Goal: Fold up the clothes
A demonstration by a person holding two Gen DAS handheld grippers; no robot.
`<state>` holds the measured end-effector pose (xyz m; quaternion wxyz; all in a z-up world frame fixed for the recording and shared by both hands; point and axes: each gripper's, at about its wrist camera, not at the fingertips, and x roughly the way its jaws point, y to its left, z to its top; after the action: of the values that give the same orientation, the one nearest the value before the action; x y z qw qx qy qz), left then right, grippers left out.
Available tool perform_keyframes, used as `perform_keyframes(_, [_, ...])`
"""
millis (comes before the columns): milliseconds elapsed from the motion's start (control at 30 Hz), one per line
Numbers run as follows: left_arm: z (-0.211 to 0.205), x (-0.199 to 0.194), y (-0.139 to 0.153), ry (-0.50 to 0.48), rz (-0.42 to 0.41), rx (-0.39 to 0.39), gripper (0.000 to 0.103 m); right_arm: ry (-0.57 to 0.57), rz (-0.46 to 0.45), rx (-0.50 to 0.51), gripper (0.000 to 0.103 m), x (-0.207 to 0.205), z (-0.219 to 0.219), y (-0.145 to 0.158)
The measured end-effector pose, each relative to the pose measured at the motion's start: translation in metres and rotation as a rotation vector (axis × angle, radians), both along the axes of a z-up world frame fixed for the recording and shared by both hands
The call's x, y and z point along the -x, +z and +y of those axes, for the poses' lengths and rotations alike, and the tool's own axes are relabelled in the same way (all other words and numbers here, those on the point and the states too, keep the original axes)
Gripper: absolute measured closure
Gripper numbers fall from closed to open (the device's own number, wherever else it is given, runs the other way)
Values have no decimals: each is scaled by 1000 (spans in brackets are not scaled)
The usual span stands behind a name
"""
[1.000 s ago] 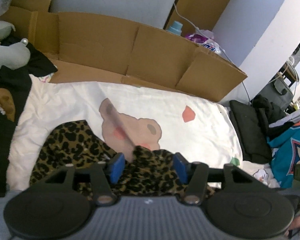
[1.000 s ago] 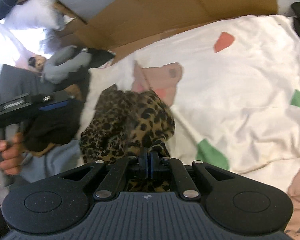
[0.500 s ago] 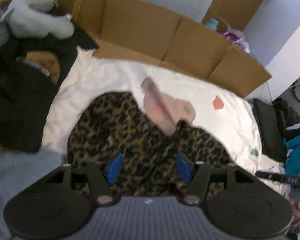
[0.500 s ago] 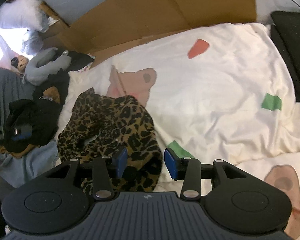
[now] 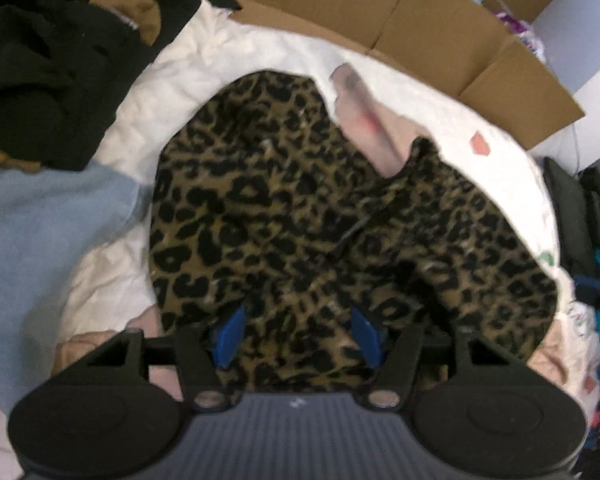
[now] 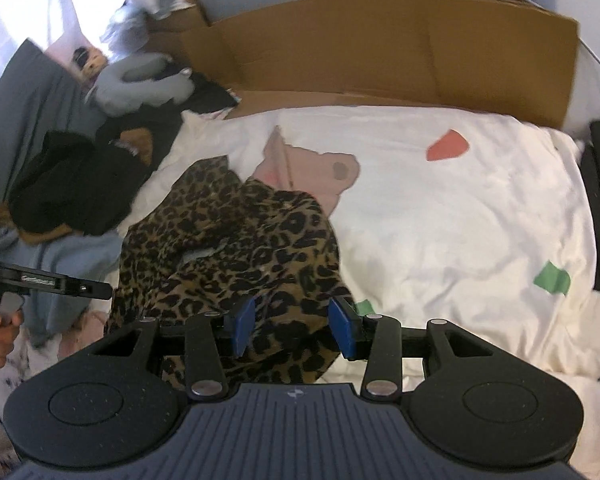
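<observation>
Since a second ago the right hand-held gripper [image 6: 291, 327] has let go of the leopard-print garment [image 5: 300, 216], and the left hand-held gripper [image 5: 298, 336] has moved in close over it.

Left wrist view: the garment is spread across the white bedspread [image 5: 204, 80], filling the middle of the frame. The left hand-held gripper's blue pads [image 5: 229, 336] stand apart above the cloth. Black clothes [image 5: 48, 64] are heaped at upper left, with a cardboard box [image 5: 440, 28] behind.

Right wrist view: the pads stand apart over the garment's near edge, gripping nothing. The garment lies rumpled on the bedspread's left part.
</observation>
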<state>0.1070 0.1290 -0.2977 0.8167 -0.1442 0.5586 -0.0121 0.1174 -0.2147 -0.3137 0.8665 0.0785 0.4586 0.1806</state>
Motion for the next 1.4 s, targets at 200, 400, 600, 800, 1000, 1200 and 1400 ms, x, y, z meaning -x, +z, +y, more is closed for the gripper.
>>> perform_keyframes(200, [7,7,-18,-3,11,-75,40,181,-18,-35,54,2,37,16])
perform_keyframes(400, [12,11,-23,6,-4,-53,41,265,35,-5,54,-8,72,-1])
perform_keyframes(600, [19,18,-23,23,-22,-17,41,329,88,27,54,-26,119,-12])
perform_keyframes(800, [35,32,-16,67,-39,-2,41,341,93,137,53,-45,159,-30])
perform_keyframes(1000, [46,45,-16,103,-47,-10,41,350,117,291,55,-42,174,-48])
perform_keyframes(1200, [49,45,-14,98,-69,-15,41,329,124,266,102,-40,148,-47])
perform_keyframes(1400, [55,37,-8,89,-86,-45,41,272,136,202,102,-31,105,-29])
